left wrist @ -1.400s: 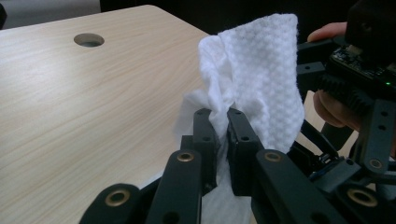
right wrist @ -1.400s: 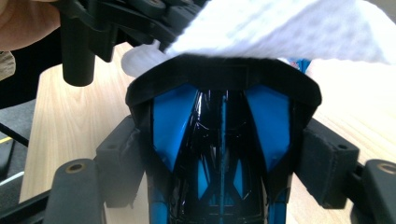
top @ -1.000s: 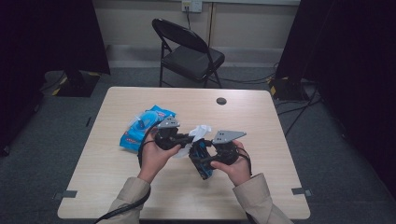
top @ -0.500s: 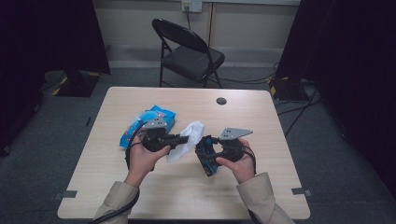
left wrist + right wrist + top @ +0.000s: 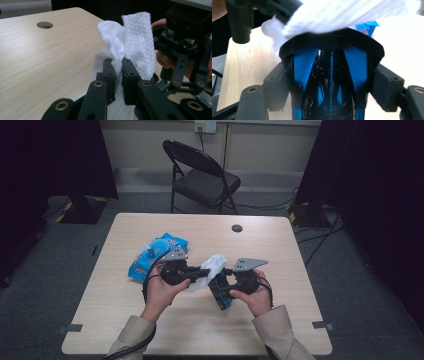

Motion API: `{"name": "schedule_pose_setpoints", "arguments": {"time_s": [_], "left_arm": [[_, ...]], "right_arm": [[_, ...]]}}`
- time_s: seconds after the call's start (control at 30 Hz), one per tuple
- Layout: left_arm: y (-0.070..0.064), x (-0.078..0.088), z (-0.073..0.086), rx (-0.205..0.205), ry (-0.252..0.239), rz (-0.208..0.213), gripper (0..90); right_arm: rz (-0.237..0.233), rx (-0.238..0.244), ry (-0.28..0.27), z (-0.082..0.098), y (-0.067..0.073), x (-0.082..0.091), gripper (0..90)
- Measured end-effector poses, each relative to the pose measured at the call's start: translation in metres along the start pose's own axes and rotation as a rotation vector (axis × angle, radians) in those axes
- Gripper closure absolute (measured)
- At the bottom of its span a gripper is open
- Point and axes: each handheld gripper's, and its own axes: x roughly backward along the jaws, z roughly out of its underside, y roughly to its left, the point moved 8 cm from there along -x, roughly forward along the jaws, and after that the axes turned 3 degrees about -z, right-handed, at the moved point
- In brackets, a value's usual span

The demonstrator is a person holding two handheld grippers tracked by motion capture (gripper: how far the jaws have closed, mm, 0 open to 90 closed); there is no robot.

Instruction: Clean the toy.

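The table (image 5: 125, 320) carries a blue wipes packet (image 5: 152, 255) lying toward its left edge, and a small dark hole (image 5: 237, 228) sits near the far edge. Above the middle of the table, nearer the person's edge, both hands meet over the work.

The right gripper (image 5: 331, 82) clamps a black-and-blue object (image 5: 220, 290), its jaws set wide against the two sides; what the object is I cannot tell for certain. The left gripper (image 5: 118, 68) has its jaws pressed together on a white wipe (image 5: 135, 37), which bunches up above the pads and lies against the top end of the object.

By my judgement the step in hand is wiping the object clean. The next move calls for a firm hold by the right gripper while the left draws the wipe along the surface, keeping the pinch tight so the cloth does not slip free.
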Motion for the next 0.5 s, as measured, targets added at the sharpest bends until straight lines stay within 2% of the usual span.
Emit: {"name": "schedule_pose_setpoints", "arguments": {"time_s": [0.17,0.23,0.3,0.4,0.5], "left_arm": [[0.005,-0.004,-0.001,-0.006,-0.001,-0.027,83.2],[0.011,-0.005,-0.001,0.001,-0.005,-0.054,83.2],[0.014,-0.005,-0.001,0.023,-0.012,-0.051,83.2],[0.015,-0.002,0.0,0.028,-0.013,-0.048,83.3],[0.013,-0.003,0.004,0.021,0.009,-0.035,83.3]], "right_arm": [[-0.011,0.017,0.003,-0.003,0.006,-0.002,25.5],[-0.021,0.01,-0.003,-0.003,0.007,-0.002,25.5],[-0.014,0.014,-0.005,-0.004,0.006,-0.002,25.5],[-0.011,0.008,-0.015,-0.005,0.004,0.002,25.5],[-0.004,0.004,-0.029,-0.006,0.002,0.004,25.5]]}}
